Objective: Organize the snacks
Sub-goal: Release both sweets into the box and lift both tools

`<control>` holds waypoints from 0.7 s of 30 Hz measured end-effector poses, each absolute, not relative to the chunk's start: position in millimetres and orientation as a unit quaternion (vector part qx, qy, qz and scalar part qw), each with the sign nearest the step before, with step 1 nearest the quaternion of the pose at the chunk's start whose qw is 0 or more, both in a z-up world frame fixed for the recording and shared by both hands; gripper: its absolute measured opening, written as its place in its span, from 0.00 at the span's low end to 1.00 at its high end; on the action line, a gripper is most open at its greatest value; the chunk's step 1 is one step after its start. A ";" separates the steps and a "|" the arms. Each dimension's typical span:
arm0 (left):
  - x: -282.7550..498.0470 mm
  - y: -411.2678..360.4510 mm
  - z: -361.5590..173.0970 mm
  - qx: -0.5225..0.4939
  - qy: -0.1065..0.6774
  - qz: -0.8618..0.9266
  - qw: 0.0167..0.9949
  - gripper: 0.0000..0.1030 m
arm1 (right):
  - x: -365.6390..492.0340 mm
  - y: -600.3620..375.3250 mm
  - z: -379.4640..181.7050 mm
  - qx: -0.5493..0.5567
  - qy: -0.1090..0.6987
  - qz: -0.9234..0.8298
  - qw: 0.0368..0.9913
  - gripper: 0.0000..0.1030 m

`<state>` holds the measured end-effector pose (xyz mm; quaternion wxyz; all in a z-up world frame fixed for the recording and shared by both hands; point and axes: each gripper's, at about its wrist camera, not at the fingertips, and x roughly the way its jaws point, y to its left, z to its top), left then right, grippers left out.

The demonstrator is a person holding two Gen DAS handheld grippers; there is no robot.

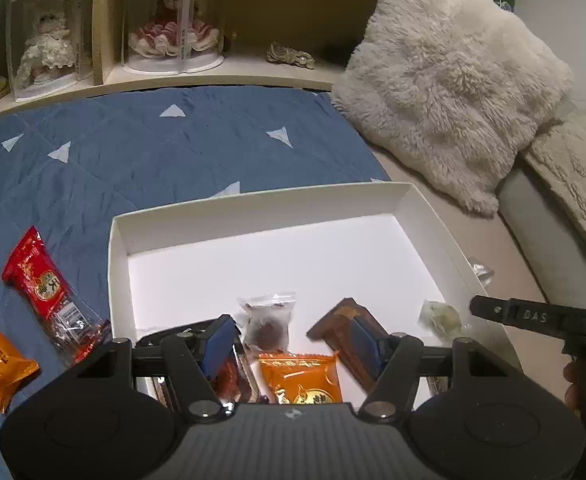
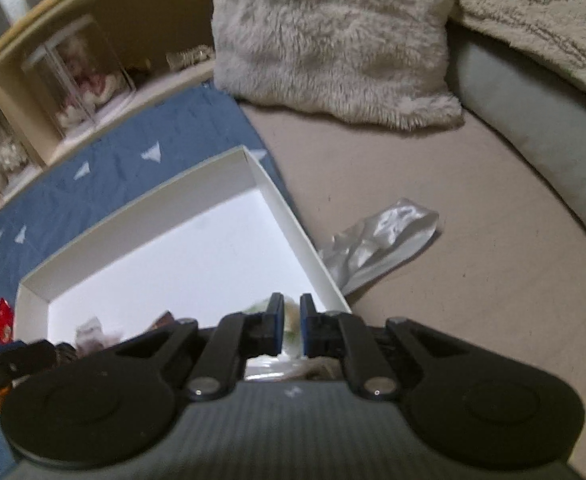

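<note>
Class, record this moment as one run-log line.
left gripper: open over white box | right gripper: nearly shut around pale green snack | red packet: outside, on quilt

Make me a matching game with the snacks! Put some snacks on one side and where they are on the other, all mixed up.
Things:
1. red snack packet
2. clear packet with a dark snack
3. silver wrapper
4. green snack

Places:
A. inside the white box, near its right wall
B. on the blue quilt, left of the box
C. on the beige sheet, outside the box
D. inside the box, near the middle

Pairs: 1-B, 2-D, 3-C, 4-A
</note>
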<state>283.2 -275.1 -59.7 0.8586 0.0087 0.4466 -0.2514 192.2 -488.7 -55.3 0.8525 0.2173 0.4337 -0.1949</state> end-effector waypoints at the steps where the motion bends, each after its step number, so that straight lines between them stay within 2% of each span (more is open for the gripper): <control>1: 282.5 -275.8 -60.0 0.010 0.447 -0.252 0.858 0.63 | 193.0 -488.1 -54.6 0.217 0.434 -0.191 0.853 0.10; 7: 280.0 -277.3 -61.5 0.012 0.450 -0.256 0.856 0.63 | 208.1 -484.0 -72.6 0.213 0.477 -0.162 0.837 0.10; 13: 281.4 -277.6 -61.5 0.014 0.451 -0.256 0.855 0.63 | 209.0 -492.7 -71.3 0.230 0.431 -0.194 0.851 0.11; 21: 281.8 -277.2 -63.9 0.011 0.455 -0.257 0.852 0.63 | 198.3 -498.3 -55.1 0.240 0.421 -0.195 0.853 0.13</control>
